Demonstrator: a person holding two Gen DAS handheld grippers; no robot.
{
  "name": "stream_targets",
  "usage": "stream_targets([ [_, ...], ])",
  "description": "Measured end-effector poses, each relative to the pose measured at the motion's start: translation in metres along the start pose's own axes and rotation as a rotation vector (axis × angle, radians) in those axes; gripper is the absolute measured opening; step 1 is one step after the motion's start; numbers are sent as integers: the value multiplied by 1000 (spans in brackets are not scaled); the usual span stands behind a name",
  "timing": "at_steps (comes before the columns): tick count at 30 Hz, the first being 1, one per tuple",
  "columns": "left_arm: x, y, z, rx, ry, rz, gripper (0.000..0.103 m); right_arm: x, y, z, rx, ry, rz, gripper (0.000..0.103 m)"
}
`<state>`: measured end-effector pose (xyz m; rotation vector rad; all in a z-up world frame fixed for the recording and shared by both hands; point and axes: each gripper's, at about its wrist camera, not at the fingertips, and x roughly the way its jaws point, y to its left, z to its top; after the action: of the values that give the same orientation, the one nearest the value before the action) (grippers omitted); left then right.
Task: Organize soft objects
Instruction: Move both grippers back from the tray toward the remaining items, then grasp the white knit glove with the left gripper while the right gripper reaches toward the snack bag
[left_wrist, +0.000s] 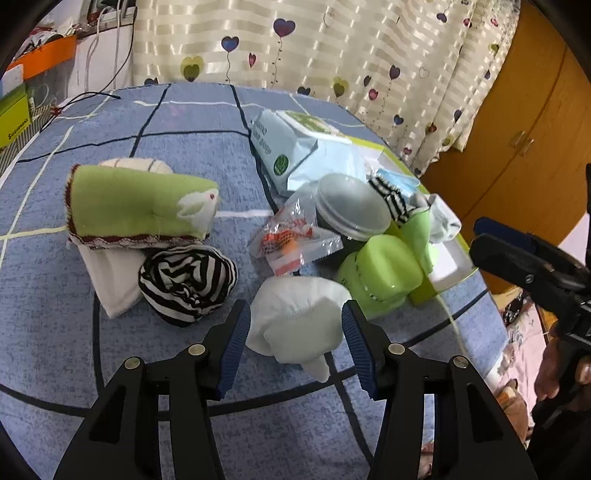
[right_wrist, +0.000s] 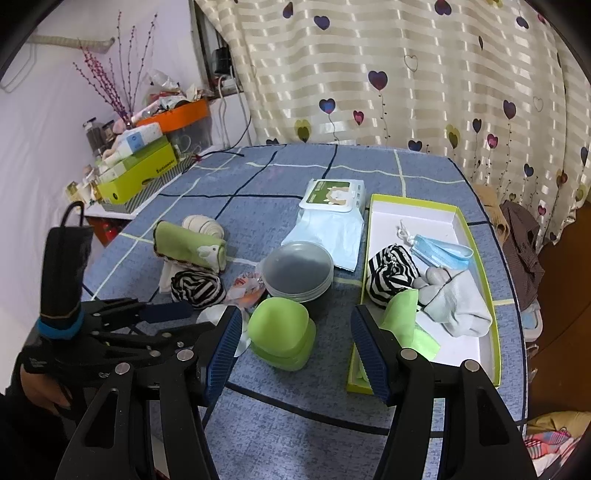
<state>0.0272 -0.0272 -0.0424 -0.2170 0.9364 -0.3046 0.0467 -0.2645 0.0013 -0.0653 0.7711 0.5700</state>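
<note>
The left tongs (left_wrist: 295, 343) are standing wide open around a white rolled sock (left_wrist: 295, 321) lying on the blue checked desk (left_wrist: 192, 110), pads clear of it. The right tongs (right_wrist: 295, 350) are gaping empty above a green container (right_wrist: 282, 332), beside the green-rimmed tray (right_wrist: 476, 236) holding a striped sock (right_wrist: 391, 275).

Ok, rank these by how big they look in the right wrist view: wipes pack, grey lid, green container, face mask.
1. Wipes pack
2. Grey lid and green container: look about alike, and the container is nearer the camera, so no ranking.
3. Face mask, smallest.
</note>
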Motion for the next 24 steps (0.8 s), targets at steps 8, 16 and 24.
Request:
stream_targets([
  [8, 21, -4, -2, 17, 46, -20, 54, 6, 4, 1, -9, 13, 3, 61],
  [16, 30, -3, -4, 5, 64, -39, 55, 9, 7, 3, -13, 17, 7, 61],
  [24, 23, 1, -10, 9, 54, -58, 32, 14, 18, 6, -43, 18, 35, 61],
])
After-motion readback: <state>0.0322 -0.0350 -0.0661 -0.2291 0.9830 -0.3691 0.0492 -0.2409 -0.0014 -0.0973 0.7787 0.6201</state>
